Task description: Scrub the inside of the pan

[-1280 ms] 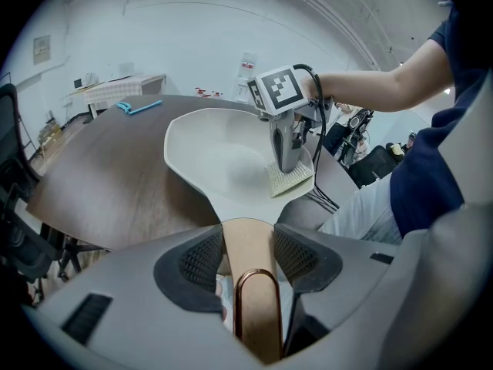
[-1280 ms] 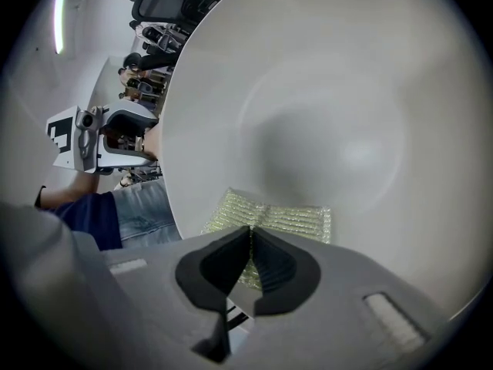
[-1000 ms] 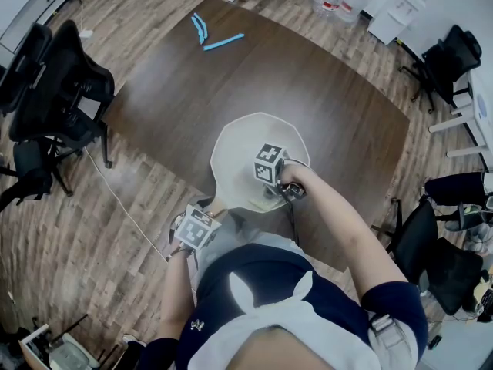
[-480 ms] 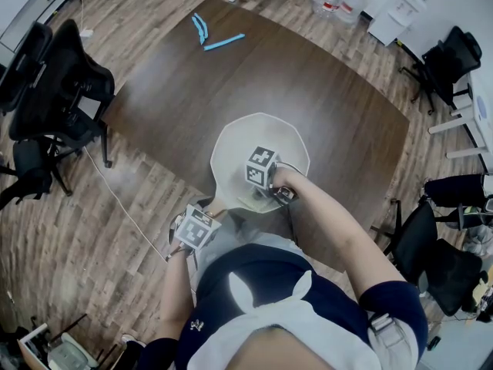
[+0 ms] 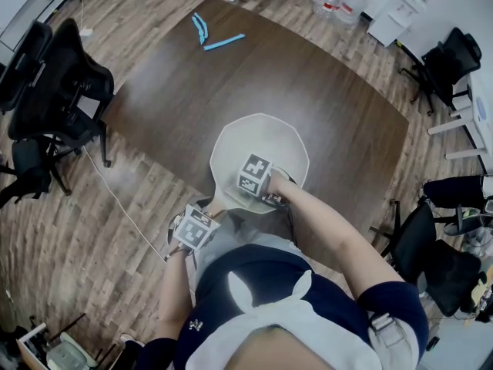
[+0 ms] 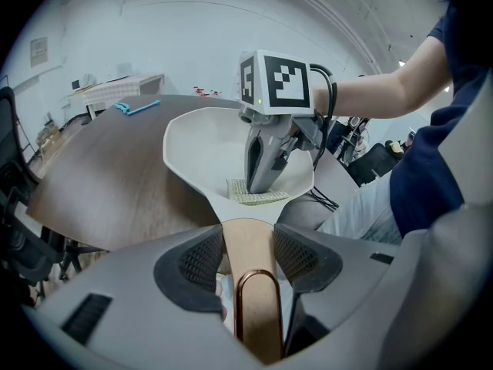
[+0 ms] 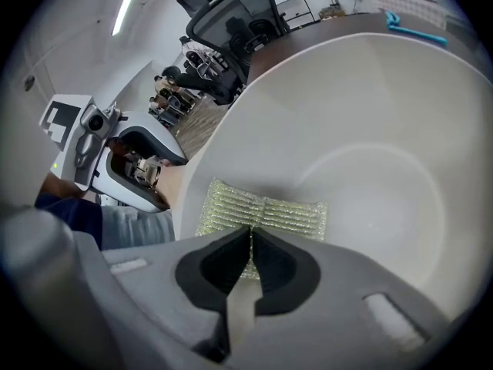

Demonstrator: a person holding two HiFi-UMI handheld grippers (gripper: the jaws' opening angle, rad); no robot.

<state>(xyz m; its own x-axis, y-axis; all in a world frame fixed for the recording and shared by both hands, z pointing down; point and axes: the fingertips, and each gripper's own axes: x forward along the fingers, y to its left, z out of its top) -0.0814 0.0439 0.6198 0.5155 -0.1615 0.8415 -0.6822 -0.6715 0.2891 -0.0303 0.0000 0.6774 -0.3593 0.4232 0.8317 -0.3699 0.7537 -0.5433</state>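
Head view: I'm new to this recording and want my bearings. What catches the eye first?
A pale pan sits at the near edge of a dark wooden table, its wooden handle clamped by the left gripper. Inside it, the right gripper is shut on a yellow-green scrub pad lying near the handle side. Blue strips lie at the table's far end.

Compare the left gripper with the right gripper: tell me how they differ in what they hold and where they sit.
The left gripper is clamped on the wooden handle of the pan; the right gripper pinches the yellow-green scrub pad. The left gripper sits outside the bowl, at the handle end; the right gripper reaches down into the pan, with the pad against its near wall. Shared: both are shut on something.
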